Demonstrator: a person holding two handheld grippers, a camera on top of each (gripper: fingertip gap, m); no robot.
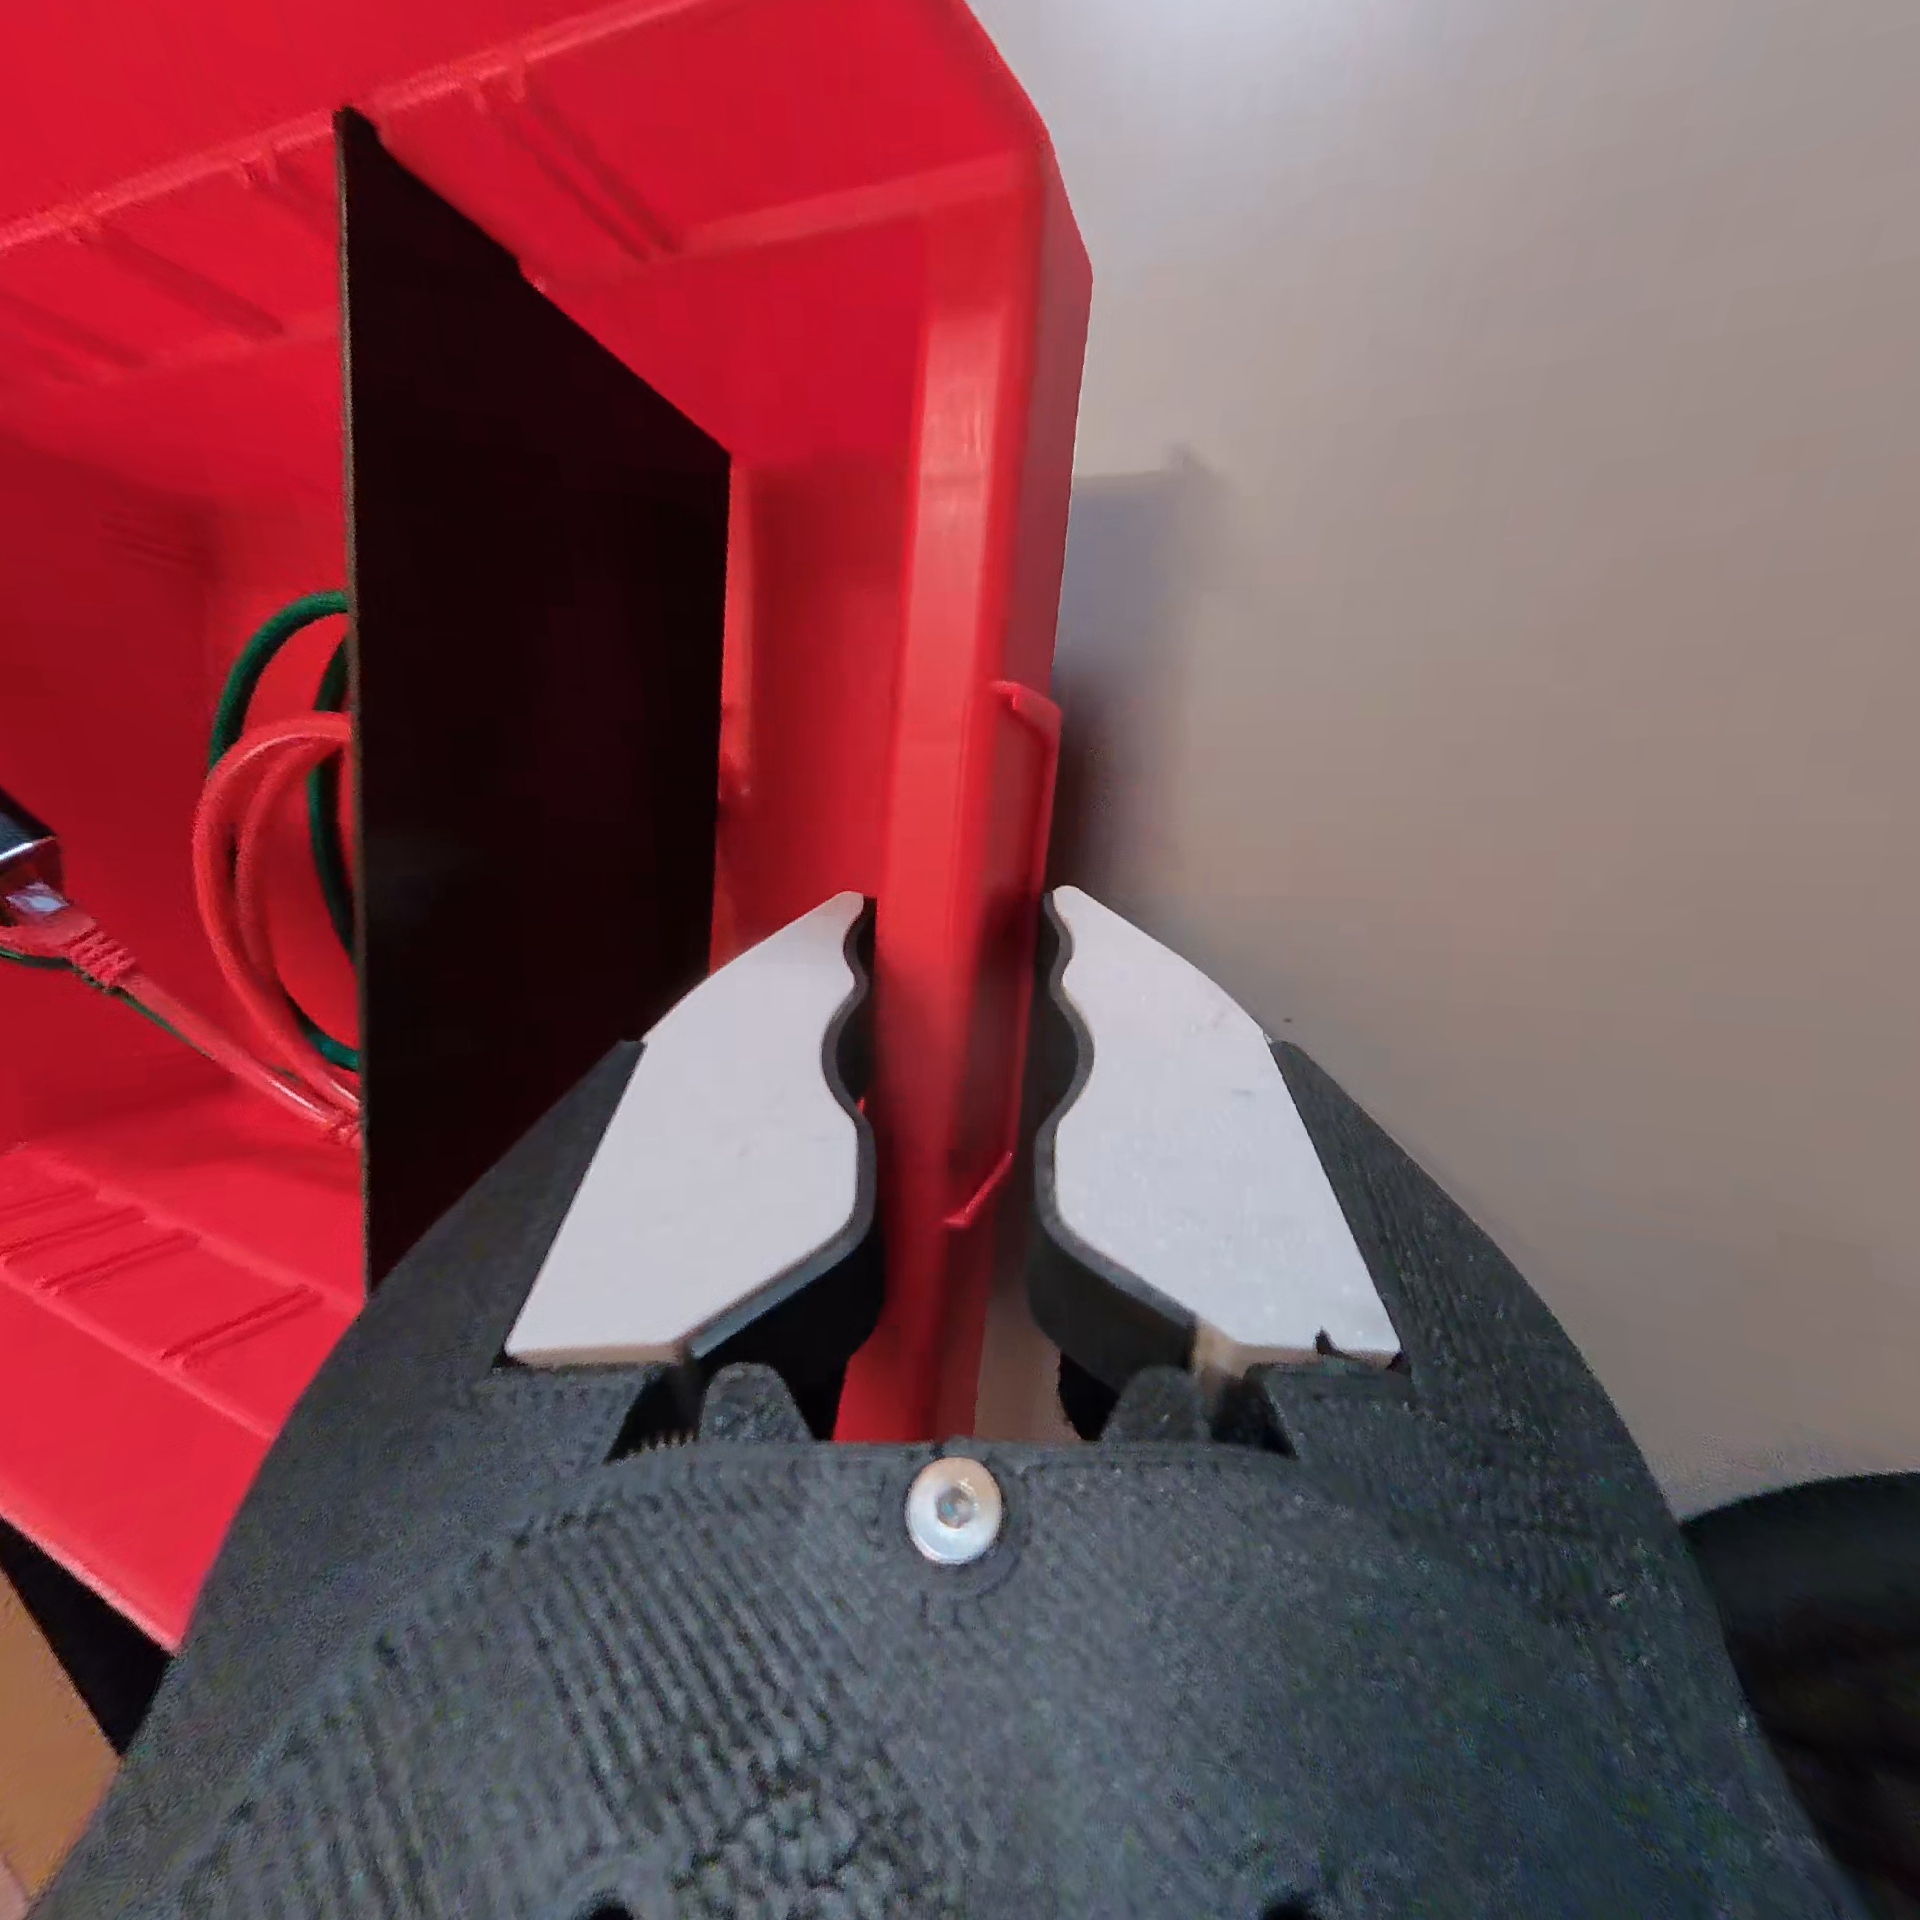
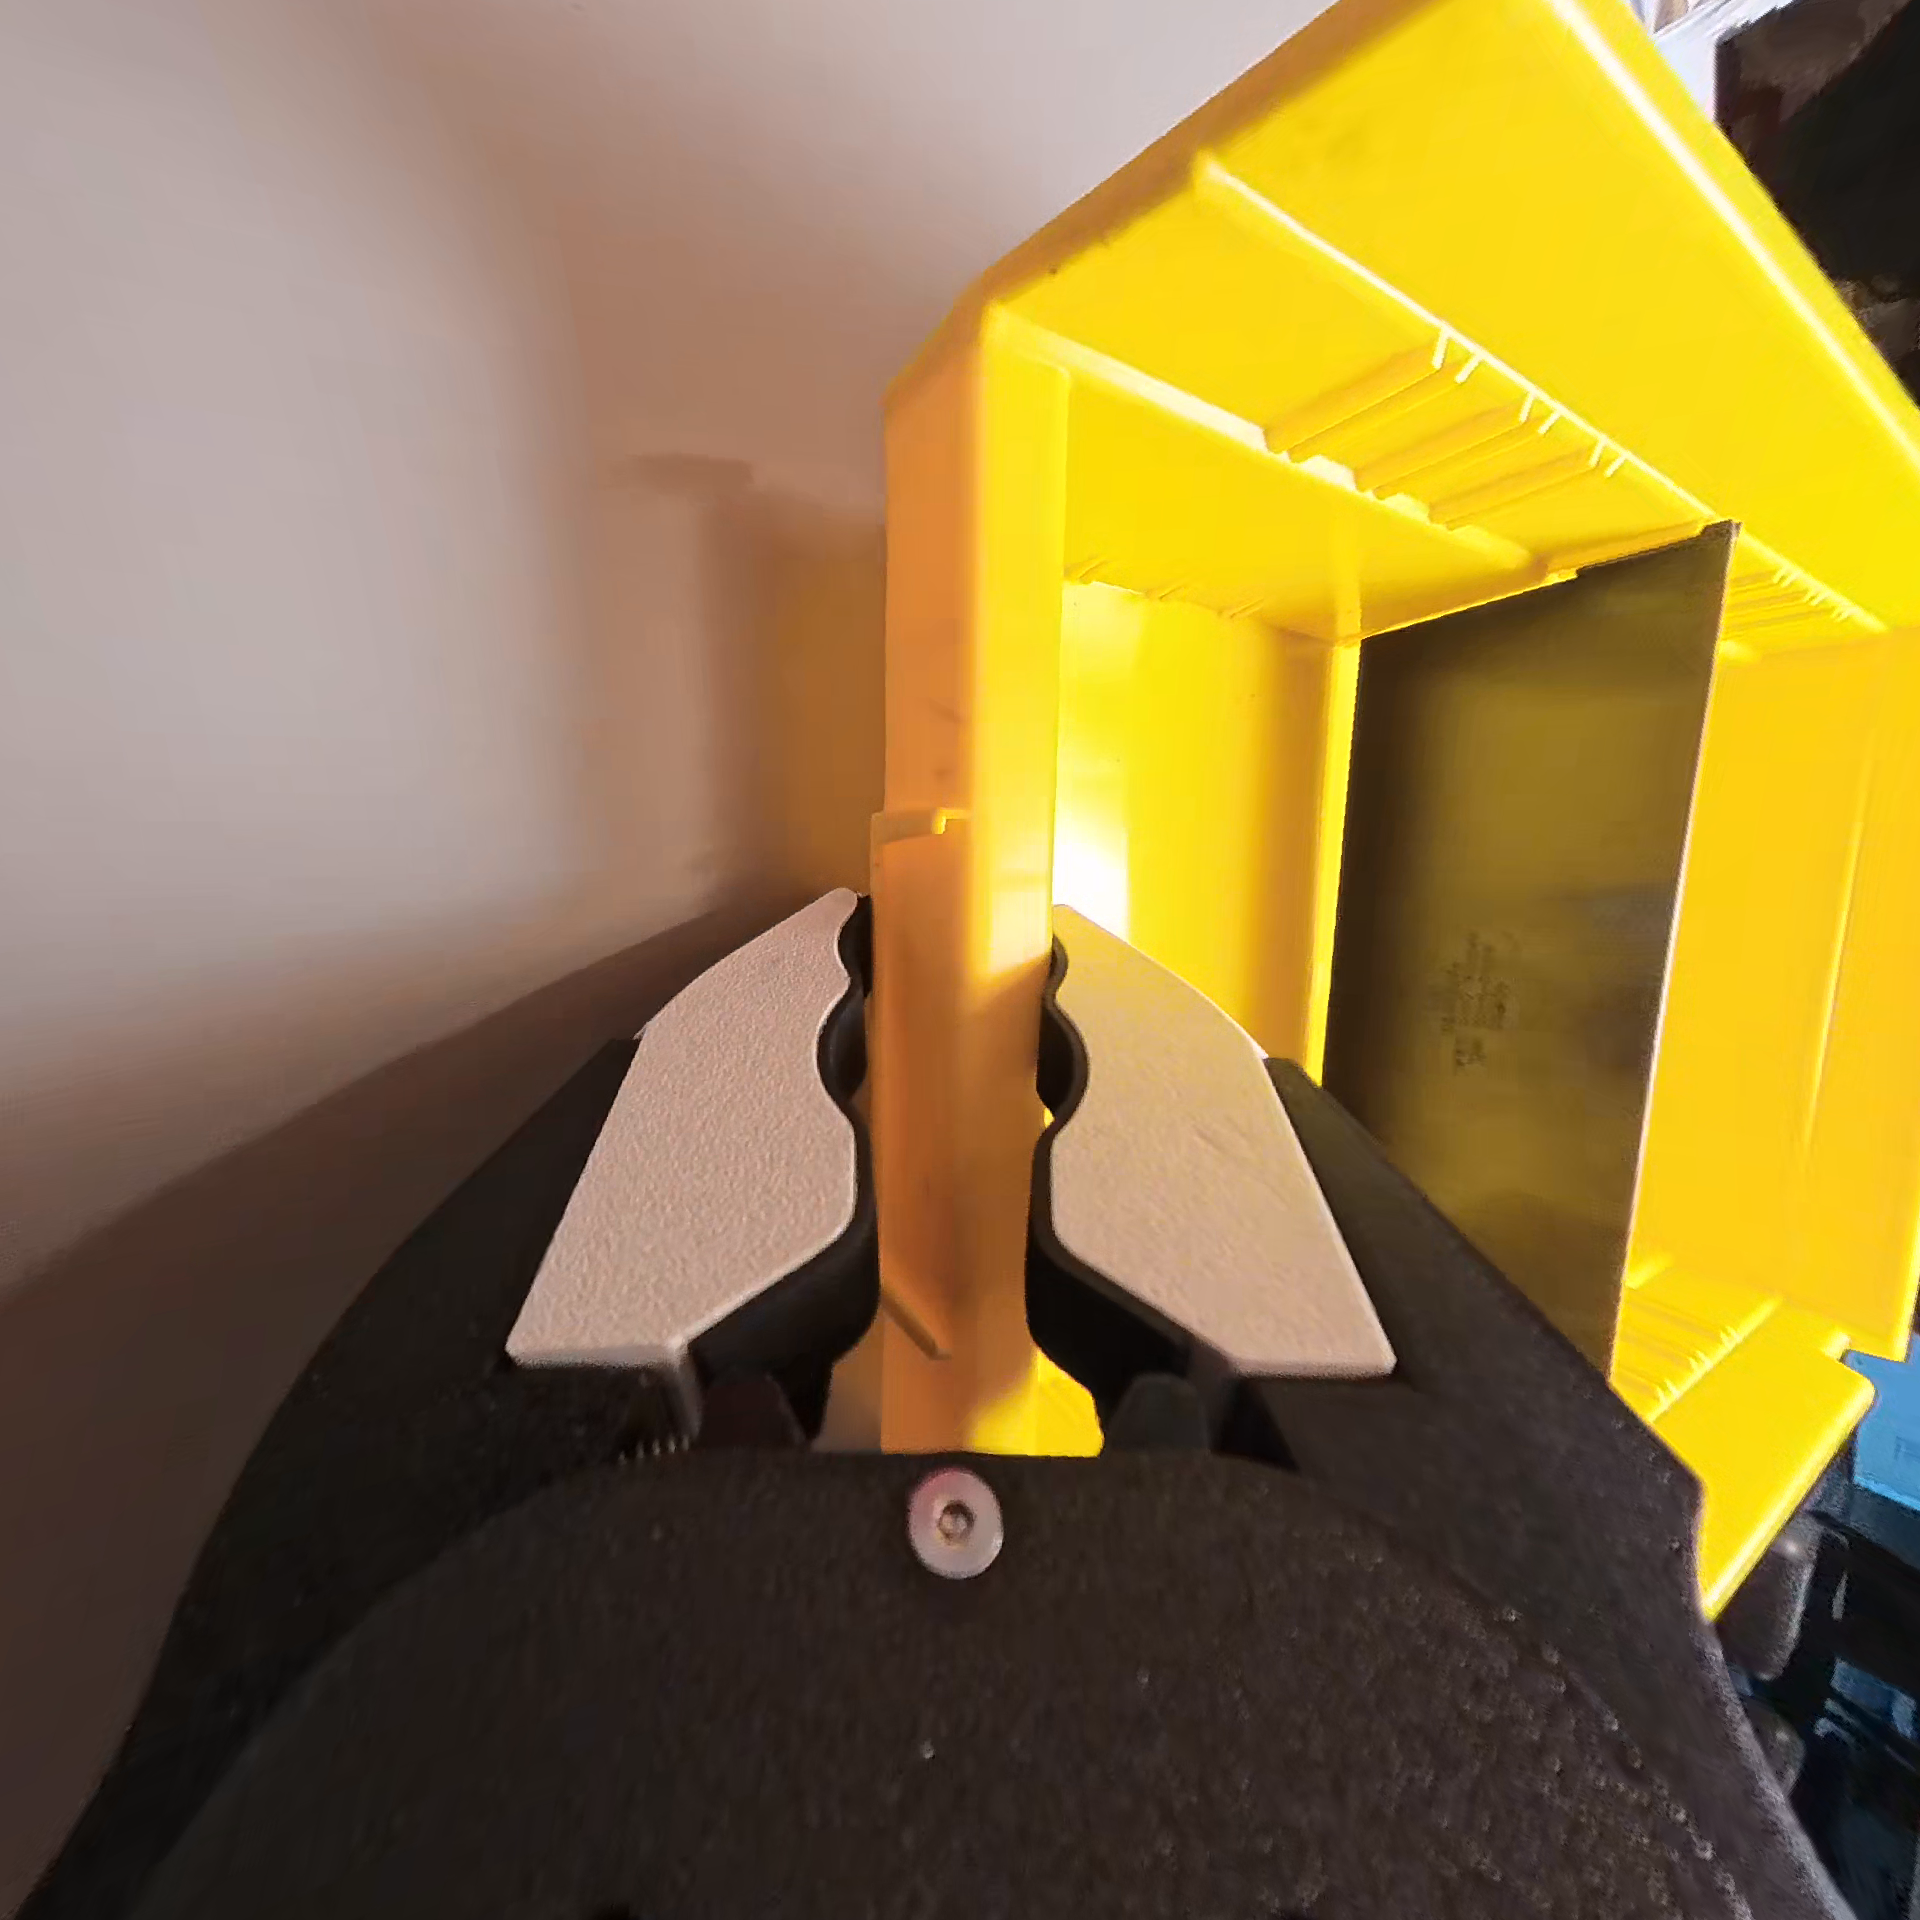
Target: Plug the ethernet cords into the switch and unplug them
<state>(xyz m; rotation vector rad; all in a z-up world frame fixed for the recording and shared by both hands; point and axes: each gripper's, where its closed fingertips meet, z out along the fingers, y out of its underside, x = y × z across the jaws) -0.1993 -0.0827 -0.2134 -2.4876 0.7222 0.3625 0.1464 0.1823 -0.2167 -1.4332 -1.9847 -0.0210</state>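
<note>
In the left wrist view my left gripper point(image 1: 956, 914) is shut on the side wall of a red plastic bin point(image 1: 831, 416). One finger is inside the bin and one is outside. A black divider panel point(image 1: 540, 675) stands in the bin. Beyond it lie a coiled red ethernet cord point(image 1: 249, 883) and a green cord point(image 1: 281, 644). A red plug point(image 1: 83, 951) meets a dark device point(image 1: 21, 842) at the left edge, mostly cut off. In the right wrist view my right gripper point(image 2: 956, 914) is shut on the side wall of a yellow bin point(image 2: 1403, 343).
A grey divider panel point(image 2: 1538, 935) stands inside the yellow bin. A plain pale wall point(image 1: 1507, 520) lies close behind both bins and also shows in the right wrist view point(image 2: 312, 416). Dark and blue clutter point(image 2: 1881, 1455) sits at the far right. Across from one pair of fingers to the other is roughly 45 cm.
</note>
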